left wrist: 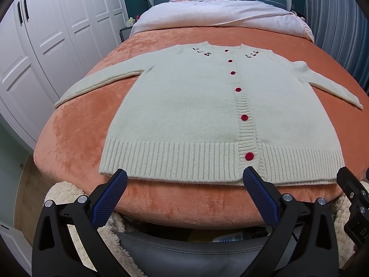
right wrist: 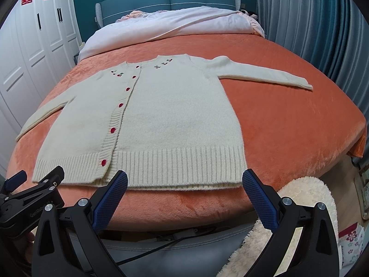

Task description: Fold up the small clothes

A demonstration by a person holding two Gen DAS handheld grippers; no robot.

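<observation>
A cream knit cardigan (left wrist: 184, 106) (right wrist: 161, 120) with red buttons and small cherry embroidery lies flat, face up, on the orange bed cover, both sleeves spread out to the sides. My left gripper (left wrist: 185, 175) hovers open just in front of the ribbed hem, left of the bottom button (left wrist: 249, 156). In the right wrist view my right gripper (right wrist: 184, 176) also stands open at the hem, toward the cardigan's right half. Nothing is held by either one. Each gripper shows at the edge of the other's view: the right one (left wrist: 352, 191) and the left one (right wrist: 34, 182).
The orange bed cover (right wrist: 288, 127) has bare room right of the cardigan. A pale folded duvet (left wrist: 219, 11) and a blue headboard lie behind. White wardrobes (left wrist: 46, 34) stand left, grey curtains (right wrist: 311, 23) right. A fluffy cream rug (right wrist: 299, 198) lies below the bed's front edge.
</observation>
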